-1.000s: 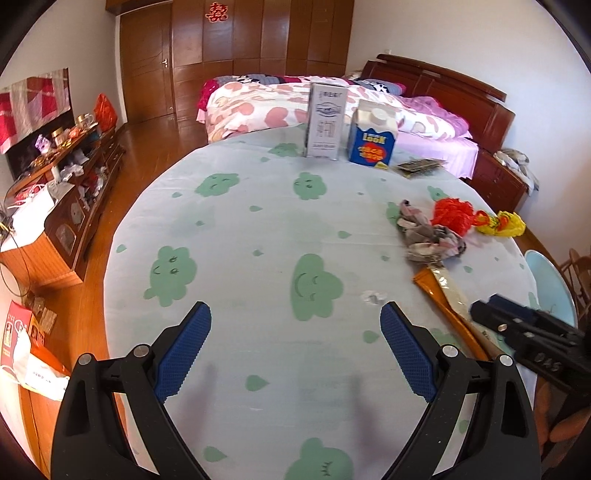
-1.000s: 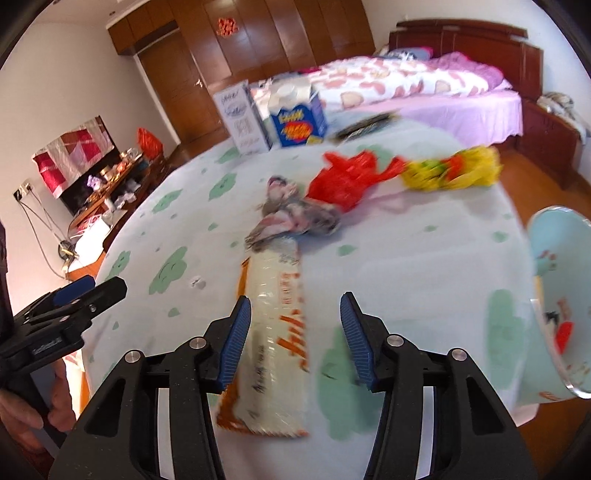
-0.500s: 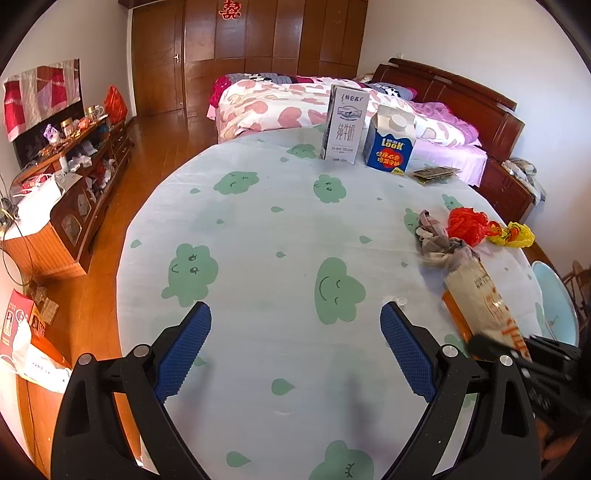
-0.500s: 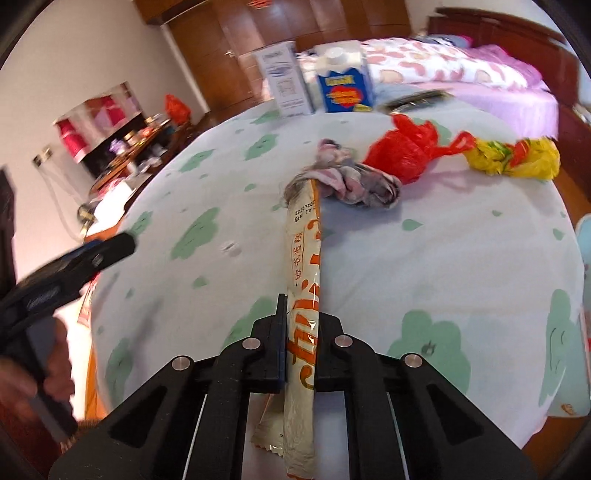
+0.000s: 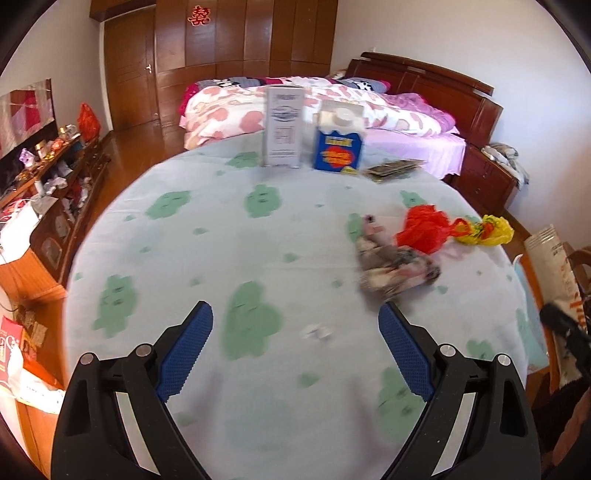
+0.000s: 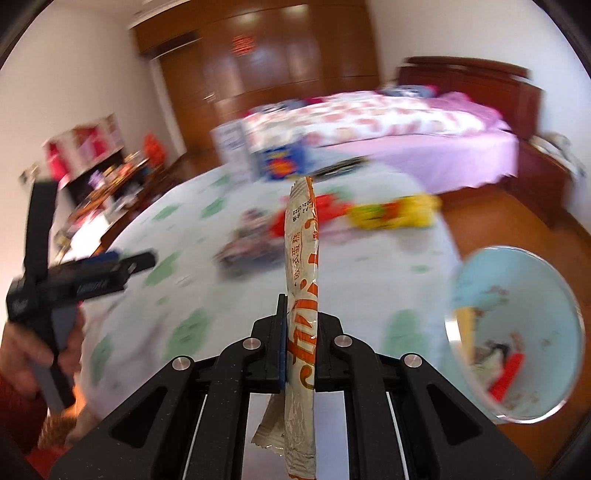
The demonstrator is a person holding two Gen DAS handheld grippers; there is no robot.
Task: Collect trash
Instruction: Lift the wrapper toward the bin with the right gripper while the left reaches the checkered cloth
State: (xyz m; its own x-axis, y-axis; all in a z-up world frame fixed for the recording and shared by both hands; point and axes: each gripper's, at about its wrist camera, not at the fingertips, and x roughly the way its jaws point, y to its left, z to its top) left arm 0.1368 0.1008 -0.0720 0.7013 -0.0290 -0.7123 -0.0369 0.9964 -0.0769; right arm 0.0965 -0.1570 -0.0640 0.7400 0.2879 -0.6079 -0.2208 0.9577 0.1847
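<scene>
Home bedroom. Bed (image 5: 332, 107) w/ pink floral quilt and dark wood headboard (image 5: 436, 85) at back, wood wardrobe wall (image 5: 240, 37) w/ red paper cutout (image 5: 199, 14), door (image 5: 129, 74), low cabinet (image 5: 48, 206) cluttered w/ household bits on left. Round table (image 5: 221, 258) w/ green-patterned cloth in front, wood floor (image 6: 498, 221).

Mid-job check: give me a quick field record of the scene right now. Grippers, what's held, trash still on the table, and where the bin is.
right gripper: shut on long snack wrapper, lifted off the table
left gripper: open, empty, above the tablecloth
trash on table: crumpled grey wrapper, red bag, yellow bag
also on table: white carton, blue carton
bin: light blue bin beside the table, right of the held wrapper, some trash inside
image quality: right wrist view blurred
</scene>
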